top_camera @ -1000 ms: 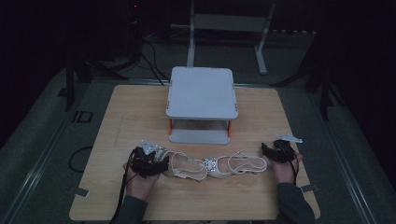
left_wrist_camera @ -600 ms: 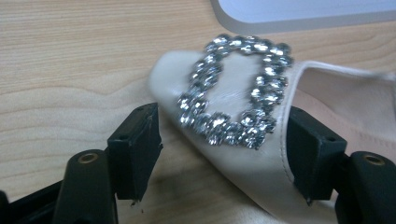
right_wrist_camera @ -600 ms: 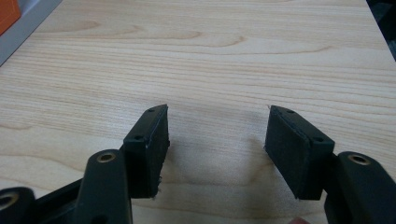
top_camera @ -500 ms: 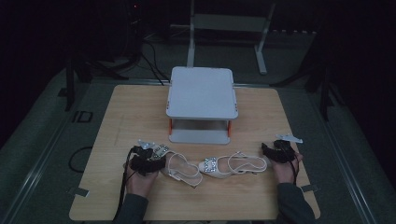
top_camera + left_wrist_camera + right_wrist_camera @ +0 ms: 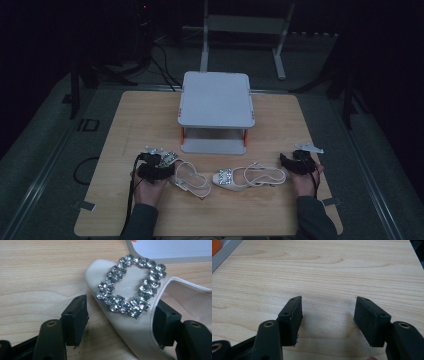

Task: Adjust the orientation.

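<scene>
A wooden desk (image 5: 150, 115) carries a grey two-tier stand (image 5: 216, 100) with orange posts at the twelve o'clock side of centre. Two cream sandals lie toward six o'clock, near the person's edge. The left sandal (image 5: 187, 175) lies at about seven o'clock from the stand, its toe with a rhinestone buckle (image 5: 130, 285) pointing toward ten o'clock. The right sandal (image 5: 250, 177) lies just beside it at about five o'clock from the stand, its jewelled toe pointing toward nine o'clock; the two shoes are close but whether they touch cannot be told. The left claw (image 5: 162, 162), held in the person's left hand (image 5: 147, 182), is at the toe of the left sandal. In the left gripper view the left claw (image 5: 120, 315) is spread, one jaw on either side of the toe; the jaw at three o'clock sits against the shoe's edge, the jaw at nine o'clock stands apart from it over bare wood. The right claw (image 5: 290, 161), in the right hand (image 5: 305, 180), rests at the three o'clock end of the right sandal, near its heel. In the right gripper view the right claw (image 5: 328, 315) is spread wide with bare wood between its jaws.
</scene>
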The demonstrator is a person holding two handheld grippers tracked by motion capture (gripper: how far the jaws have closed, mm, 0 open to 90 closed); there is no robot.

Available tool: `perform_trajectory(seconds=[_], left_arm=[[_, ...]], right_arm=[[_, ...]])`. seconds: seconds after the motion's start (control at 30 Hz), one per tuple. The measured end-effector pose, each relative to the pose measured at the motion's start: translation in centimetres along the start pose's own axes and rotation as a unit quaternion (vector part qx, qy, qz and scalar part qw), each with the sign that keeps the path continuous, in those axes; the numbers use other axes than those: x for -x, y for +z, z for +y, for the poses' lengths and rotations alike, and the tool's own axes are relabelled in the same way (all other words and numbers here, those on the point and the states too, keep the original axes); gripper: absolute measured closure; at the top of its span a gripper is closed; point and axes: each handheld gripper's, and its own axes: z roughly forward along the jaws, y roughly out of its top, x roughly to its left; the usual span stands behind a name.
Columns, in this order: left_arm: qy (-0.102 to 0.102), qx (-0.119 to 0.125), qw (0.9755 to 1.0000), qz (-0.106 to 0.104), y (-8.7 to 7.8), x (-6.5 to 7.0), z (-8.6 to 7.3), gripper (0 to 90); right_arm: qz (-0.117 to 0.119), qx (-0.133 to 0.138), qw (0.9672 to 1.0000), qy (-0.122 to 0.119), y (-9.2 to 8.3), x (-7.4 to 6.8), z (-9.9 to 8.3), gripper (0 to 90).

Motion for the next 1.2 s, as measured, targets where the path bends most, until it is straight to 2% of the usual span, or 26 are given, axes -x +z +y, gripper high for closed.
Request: perform_trajectory(seconds=[0.07, 0.13, 0.27, 0.4, 0.5, 0.67, 0.83, 0.97, 1.0, 1.13, 1.2], left_arm=[[0.000, 0.001, 0.9999, -0.011, 0.1, -0.2, 0.1, 36.7], [0.000, 0.003, 0.9999, -0.014, 0.1, -0.2, 0.2, 44.7], [0.018, -0.001, 0.9998, 0.009, 0.0, 0.2, 0.8, 50.2], [0.029, -0.006, 0.9993, 0.021, 0.3, 0.1, 1.5, 54.1], [0.029, -0.010, 0.9988, 0.038, 0.5, -0.5, 2.2, 55.6], [0.028, -0.011, 0.9984, 0.048, 1.4, -2.4, 3.8, 56.8], [0.041, -0.006, 0.9986, 0.033, 2.9, -4.2, 6.0, 57.9], [0.046, -0.009, 0.9984, 0.034, 4.1, -5.3, 7.8, 58.8], [0.046, -0.009, 0.9984, 0.034, 4.1, -5.3, 7.8, 58.8], [0.043, -0.009, 0.9985, 0.033, 5.4, -6.3, 9.7, 58.9], [0.034, -0.009, 0.9992, 0.018, 5.9, -6.6, 10.1, 58.4]], right_arm=[[0.000, 0.000, 1.0000, -0.001, 0.0, 0.0, 0.0, 39.5], [-0.001, 0.000, 1.0000, -0.002, 0.0, 0.0, 0.0, 39.5], [0.001, 0.000, 1.0000, 0.000, 0.0, 0.0, 0.0, 39.5], [0.001, 0.001, 1.0000, 0.000, 0.0, 0.0, 0.0, 39.5], [0.001, 0.001, 1.0000, 0.002, 0.0, 0.1, 0.0, 39.5], [0.000, 0.000, 1.0000, 0.002, 0.0, 0.1, 0.0, 39.6], [-0.001, -0.001, 1.0000, 0.001, 0.0, 0.1, 0.0, 39.5], [0.000, -0.001, 1.0000, 0.001, 0.0, 0.0, 0.0, 39.6], [0.000, -0.001, 1.0000, 0.001, 0.0, 0.0, 0.0, 39.6], [0.001, -0.001, 1.0000, 0.004, 0.0, 0.0, 0.0, 39.6], [0.001, -0.001, 1.0000, 0.003, 0.0, 0.0, 0.1, 39.6]])
